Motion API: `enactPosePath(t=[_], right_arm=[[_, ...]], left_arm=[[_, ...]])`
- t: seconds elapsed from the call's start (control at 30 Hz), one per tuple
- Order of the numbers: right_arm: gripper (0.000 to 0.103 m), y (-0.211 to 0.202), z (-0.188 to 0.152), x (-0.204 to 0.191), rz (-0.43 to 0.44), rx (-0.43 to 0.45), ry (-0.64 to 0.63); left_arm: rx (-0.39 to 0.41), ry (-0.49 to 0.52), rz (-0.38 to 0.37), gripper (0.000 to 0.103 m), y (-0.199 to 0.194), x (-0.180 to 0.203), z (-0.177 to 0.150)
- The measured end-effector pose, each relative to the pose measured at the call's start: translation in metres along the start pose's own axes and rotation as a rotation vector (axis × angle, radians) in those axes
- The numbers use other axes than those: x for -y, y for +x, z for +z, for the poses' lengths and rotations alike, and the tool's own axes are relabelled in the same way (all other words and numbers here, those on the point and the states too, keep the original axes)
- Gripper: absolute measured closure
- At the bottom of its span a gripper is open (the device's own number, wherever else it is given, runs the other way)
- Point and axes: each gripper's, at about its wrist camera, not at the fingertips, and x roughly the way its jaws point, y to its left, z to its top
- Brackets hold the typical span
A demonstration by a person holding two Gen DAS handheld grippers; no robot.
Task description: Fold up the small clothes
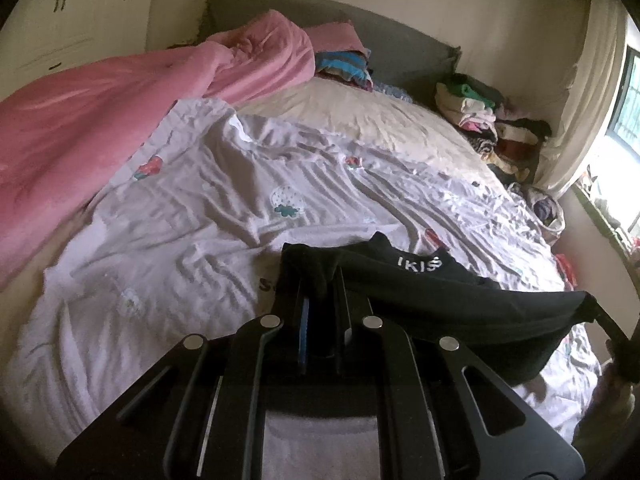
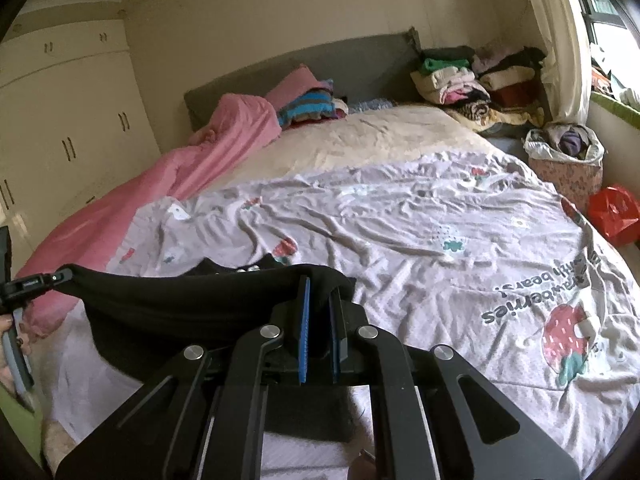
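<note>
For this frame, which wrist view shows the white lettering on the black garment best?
The left wrist view: the white lettering lies plainly on the black garment stretched between the left gripper and right gripper. The right wrist view shows only a white speck past the garment's far edge, unreadable.

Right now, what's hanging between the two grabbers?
A black garment, stretched from the left gripper to the right gripper, above the strawberry sheet. Both wrist views show it.

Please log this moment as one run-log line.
left gripper: shut on black garment | right gripper: shut on black garment | garment: stretched above bedsheet
</note>
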Motion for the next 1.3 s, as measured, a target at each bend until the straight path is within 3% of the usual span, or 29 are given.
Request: enactPosePath(t=[0.43,0.53,0.63,0.73,0.87,0.97,1.03,1.17,1.2,1.27,1.3], right_arm=[[0.095,0.067,-0.013,0.014,-0.043,-0.112,0.029],[0.095,0.08,-0.017,0.016,-0.06,-0.13,0.03],[0.088,0.087,-0.02,0.016,-0.083,-0.138,0.026],[0.072,0.086,-0.022,0.017,-0.109,-0.126,0.02],[0.067,0.076,-0.024,0.017,-0.105,-0.101,0.022],[0.066,0.066,-0.027,0.013,-0.103,-0.081,0.003],[0.066,0.062,-0.029,0.01,-0.094,-0.079,-0.009],[0.069,0.059,-0.037,-0.003,-0.076,-0.101,-0.045],[0.073,0.06,-0.04,-0.007,-0.068,-0.113,-0.061],[0.08,0.065,-0.046,-0.018,-0.062,-0.141,-0.108],[0.081,0.07,-0.05,-0.024,-0.065,-0.16,-0.139]], left_arm=[[-0.065,0.025,0.066,0.099,0.069,-0.003,-0.008],[-0.069,0.039,0.083,0.095,0.078,-0.003,-0.012],[-0.051,0.047,0.096,0.093,0.08,-0.004,-0.014],[-0.039,0.038,0.083,0.083,0.078,-0.005,-0.014],[0.001,0.055,0.07,0.071,0.068,-0.002,-0.013],[0.031,0.086,0.044,0.054,0.058,0.006,-0.014],[0.037,0.122,0.02,0.052,0.053,0.016,-0.017],[-0.008,0.175,-0.017,0.053,0.058,0.032,-0.029],[-0.031,0.192,-0.016,0.057,0.062,0.035,-0.033],[-0.07,0.237,-0.01,0.091,0.071,0.043,-0.043],[-0.104,0.257,-0.005,0.096,0.08,0.046,-0.049]])
